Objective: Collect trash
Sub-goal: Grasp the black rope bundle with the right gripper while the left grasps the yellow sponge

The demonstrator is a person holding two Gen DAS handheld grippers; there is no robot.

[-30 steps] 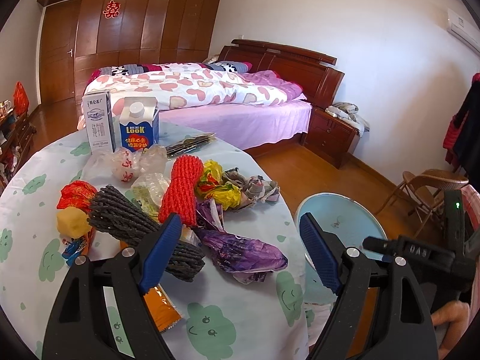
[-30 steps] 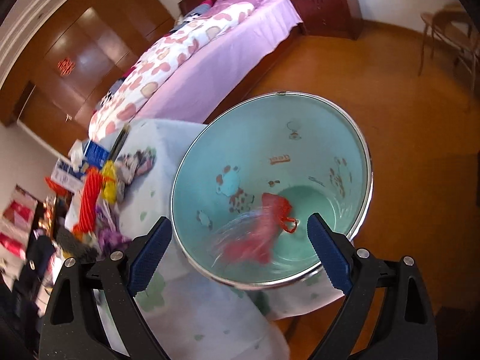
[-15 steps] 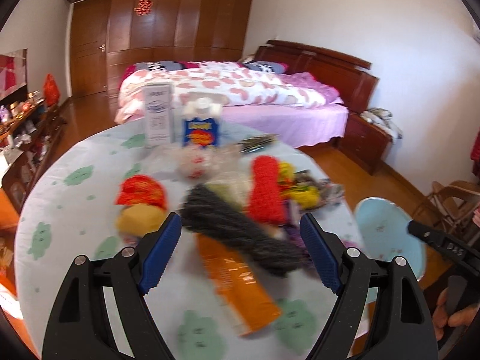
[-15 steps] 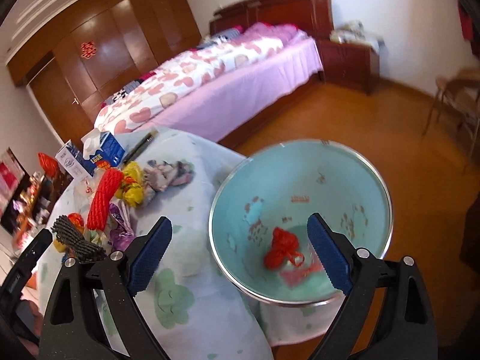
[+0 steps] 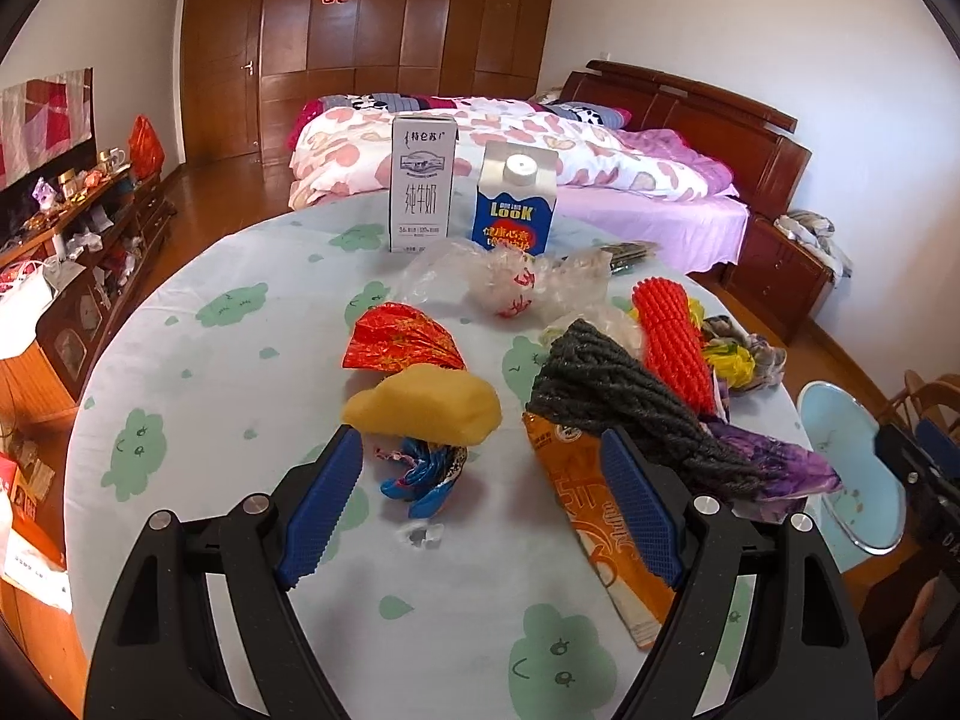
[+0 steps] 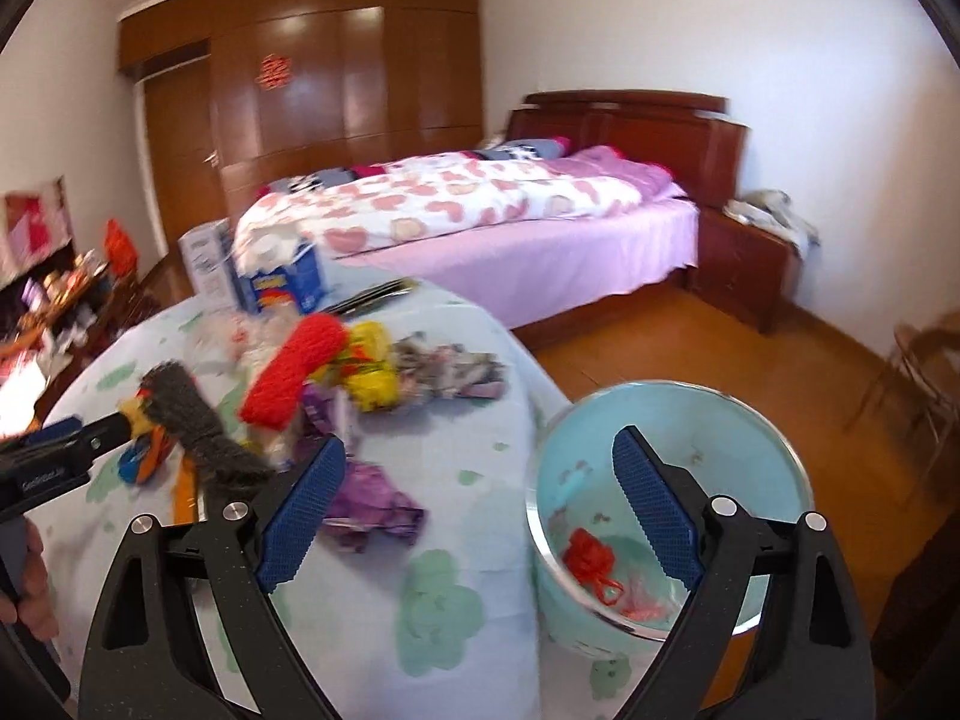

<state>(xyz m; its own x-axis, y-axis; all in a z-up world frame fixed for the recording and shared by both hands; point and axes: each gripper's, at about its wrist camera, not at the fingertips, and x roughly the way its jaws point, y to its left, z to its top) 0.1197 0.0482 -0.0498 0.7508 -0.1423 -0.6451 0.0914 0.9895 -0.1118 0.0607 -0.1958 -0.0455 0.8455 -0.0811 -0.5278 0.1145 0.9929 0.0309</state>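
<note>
I've got my right hand-held gripper (image 6: 474,510) wide and empty, jaws just easing inward; under its right finger, the bin (image 6: 720,420) holds red scraps (image 6: 591,561).

- Round table (image 5: 198,396), pale cloth with green cloud print.
- Far edge: white milk carton (image 5: 422,201) and blue carton (image 5: 515,207), both upright.
- Centre: yellow foam piece (image 5: 426,411), red wrapper (image 5: 399,345), grey net sleeve (image 5: 624,402), orange packet (image 5: 594,516).

Black claw (image 5: 483,504) arms, ridged blue pads (image 5: 321,507), silver screws.
</note>
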